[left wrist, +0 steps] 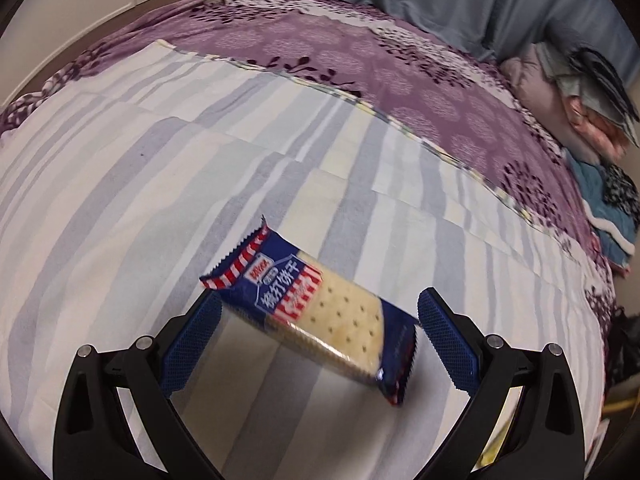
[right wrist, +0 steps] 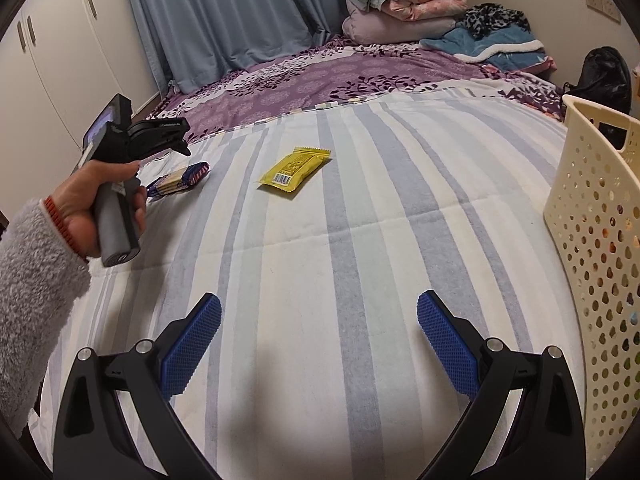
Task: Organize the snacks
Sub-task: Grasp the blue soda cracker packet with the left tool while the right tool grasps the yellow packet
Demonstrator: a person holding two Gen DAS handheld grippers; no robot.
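A blue cracker pack (left wrist: 316, 312) with red-and-white stripes lies at a slant on the striped sheet (left wrist: 120, 200). My left gripper (left wrist: 320, 302) is open, its blue pads (left wrist: 192, 344) on either side of the pack's two ends. From the right wrist view, a hand in a fuzzy grey sleeve holds the left gripper (right wrist: 176, 140) just above the same cracker pack (right wrist: 178, 180). A yellow snack packet (right wrist: 294, 168) lies mid-sheet, barcode up. My right gripper (right wrist: 320, 308) hangs open over bare sheet, well short of the yellow packet.
A cream perforated basket (right wrist: 596, 240) stands at the right edge of the bed, with coloured items showing through its holes. Folded bedding (right wrist: 404, 8) is piled at the far end on a purple floral cover (right wrist: 320, 76). White cupboards (right wrist: 52, 60) stand left, blue curtains (right wrist: 216, 12) behind.
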